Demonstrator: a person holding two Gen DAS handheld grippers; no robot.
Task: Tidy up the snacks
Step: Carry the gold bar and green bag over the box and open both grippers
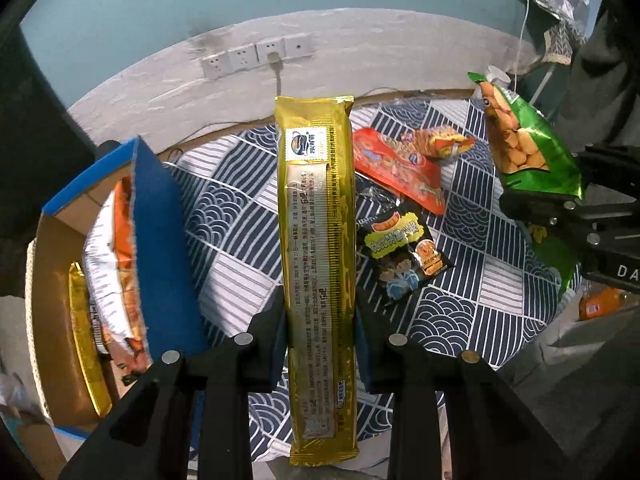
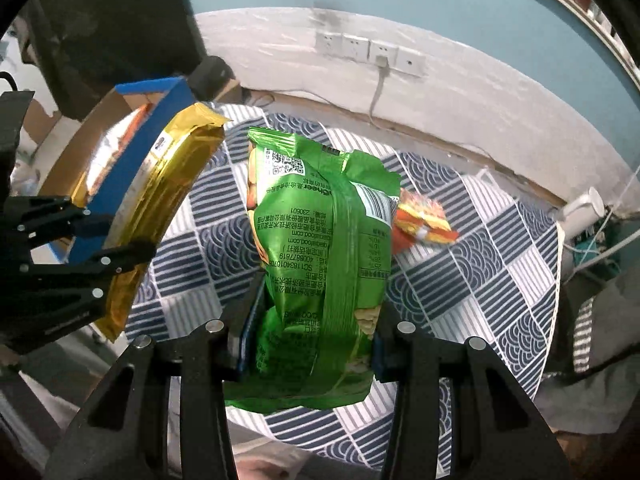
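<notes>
- Left gripper (image 1: 319, 344) is pinching the long gold snack pack (image 1: 316, 240) around its lower half, pads squeezed in on both sides. The pack is standing pretty much upright btw, held up off the surface (image 1: 240, 216).
- Right gripper (image 2: 308, 340) is clamping the green snack bag (image 2: 320, 240) near its bottom end, back side w/ the barcode and QR code facing the cam. It's also hanging in the air above the checkered cloth.
- From the left wrist view the green bag is showing over on the right edge, w/ pale puffy snacks pictured on the front.
- The cardboard box (image 1: 56, 264) w/ blue outer walls is sitting at the left end of the surface. Inside it a white-and-orange bag (image 1: 116, 264) is leaning against the blue wall, and another gold pack (image 1: 86, 340) is lying beside it.
- Still lying loose on the cloth: a red-orange bag (image 1: 396, 164) near the far edge, a small crinkly orange-yellow packet (image 1: 444, 142) resting on top of it, and a small black packet (image 1: 404, 256) just in front of them.
- Wall behind is showing a row of white sockets (image 1: 256, 58) w/ one cable plugged in.
- An orange bottle (image 1: 604, 302) is peeking out at the right edge, past the surface, mostly hidden.
</notes>
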